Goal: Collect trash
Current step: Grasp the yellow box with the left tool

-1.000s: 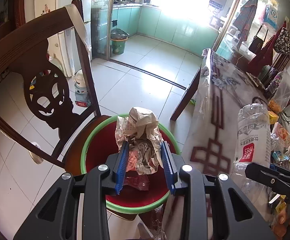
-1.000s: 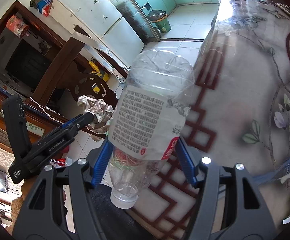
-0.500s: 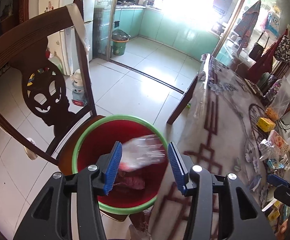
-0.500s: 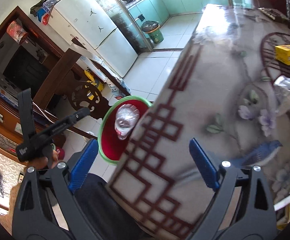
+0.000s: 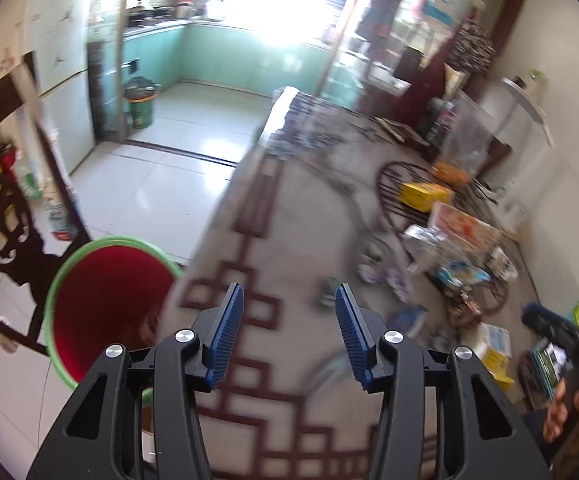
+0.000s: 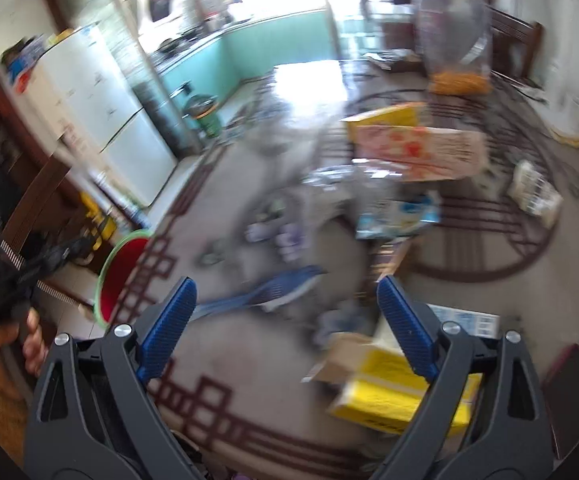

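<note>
Nothing is held: the left gripper (image 5: 285,328) stands partly open, the right gripper (image 6: 285,320) wide, both jaws just opened. A fresh piece is being sought; the yellow carton (image 6: 393,396) lies nearest, the red bin (image 5: 105,304) beside the table (image 5: 273,220).

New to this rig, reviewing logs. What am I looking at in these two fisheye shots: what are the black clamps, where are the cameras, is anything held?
No robot: a person carries a handheld two-finger gripper in each hand, with a fisheye camera on each looking along its blue-padded fingers. One view shows the left gripper, the other the right gripper. Both are open and hold nothing. Below them is a patterned table strewn with packaging, including a yellow box near the right gripper. The red bin with a green rim sits beside the table edge. The images are motion-blurred, so smaller items are hard to name.
</note>
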A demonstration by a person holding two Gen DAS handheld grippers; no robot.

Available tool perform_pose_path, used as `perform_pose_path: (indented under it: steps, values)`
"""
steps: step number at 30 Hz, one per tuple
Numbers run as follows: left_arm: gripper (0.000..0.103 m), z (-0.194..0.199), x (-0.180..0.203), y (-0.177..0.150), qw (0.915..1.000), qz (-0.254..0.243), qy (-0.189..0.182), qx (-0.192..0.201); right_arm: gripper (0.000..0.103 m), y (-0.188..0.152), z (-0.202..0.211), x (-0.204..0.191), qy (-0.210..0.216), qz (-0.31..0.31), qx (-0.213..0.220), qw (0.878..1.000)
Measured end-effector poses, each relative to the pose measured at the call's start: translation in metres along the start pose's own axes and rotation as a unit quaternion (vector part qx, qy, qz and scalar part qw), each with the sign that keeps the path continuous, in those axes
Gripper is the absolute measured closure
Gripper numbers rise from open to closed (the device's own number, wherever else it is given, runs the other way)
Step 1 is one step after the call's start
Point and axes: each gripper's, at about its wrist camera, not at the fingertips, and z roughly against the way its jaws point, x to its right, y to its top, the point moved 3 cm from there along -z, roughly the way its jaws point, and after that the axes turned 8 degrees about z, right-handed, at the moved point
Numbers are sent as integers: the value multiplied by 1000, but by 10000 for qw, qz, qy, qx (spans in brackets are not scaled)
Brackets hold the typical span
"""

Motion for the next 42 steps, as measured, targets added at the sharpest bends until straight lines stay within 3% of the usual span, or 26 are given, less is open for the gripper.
perform_pose_path:
  steps: [5, 8, 10, 14, 16, 17, 20, 22, 24, 28, 29, 33, 34, 35, 38, 42]
  values:
    - [58, -8, 48, -23, 9977, -431, -392, -347, 13, -6, 2, 64, -481, -545, -114, 9973]
    - [57, -17, 89, -48, 9908, -914, -734, -677, 12, -14, 2, 92, -805, -749, -157, 9938]
    - [55, -23, 123, -68, 9815, -1401, -968, -877, 12, -21, 2, 108, -860, -978, -133, 9914]
    - [31, -35, 189, -113, 9407, -2841, -1422, -1194, 12, -35, 3, 132, -822, -1275, -109, 9884]
    - [26, -44, 217, -134, 9082, -3725, -1427, -1268, 11, -41, 4, 139, -808, -1378, -113, 9871]
    - [23, -50, 229, -145, 8863, -4229, -1379, -1288, 11, -45, 2, 145, -765, -1482, -146, 9859]
    - [20, -68, 256, -166, 8414, -5091, -1211, -1346, 11, -52, -2, 155, -578, -1733, -243, 9829]
    - [18, -81, 267, -172, 8281, -5264, -1201, -1508, 10, -53, -3, 158, -434, -1807, -245, 9823]
    - [15, -94, 274, -175, 8220, -5276, -1205, -1775, 9, -54, -7, 159, -394, -1833, -312, 9818]
    - [17, -118, 275, -183, 8193, -5256, -998, -2061, 9, -55, -12, 161, -304, -1909, -377, 9804]
    - [28, -120, 275, -184, 8219, -5192, -1017, -2112, 9, -55, -12, 163, -279, -1951, -374, 9797]
    - [56, -121, 271, -178, 8401, -4898, -1051, -2080, 8, -59, -13, 170, -184, -2157, -384, 9755]
    - [71, -118, 270, -173, 8446, -4851, -1039, -2014, 8, -59, -14, 171, -186, -2181, -402, 9749]
    - [76, -116, 267, -168, 8486, -4801, -1038, -1966, 8, -60, -15, 171, -202, -2185, -429, 9747]
    - [83, -108, 253, -154, 8677, -4502, -1010, -1852, 8, -60, -16, 169, -235, -2145, -476, 9753]
    - [85, -94, 223, -134, 8972, -3968, -869, -1734, 8, -62, -22, 166, -213, -2164, -577, 9744]
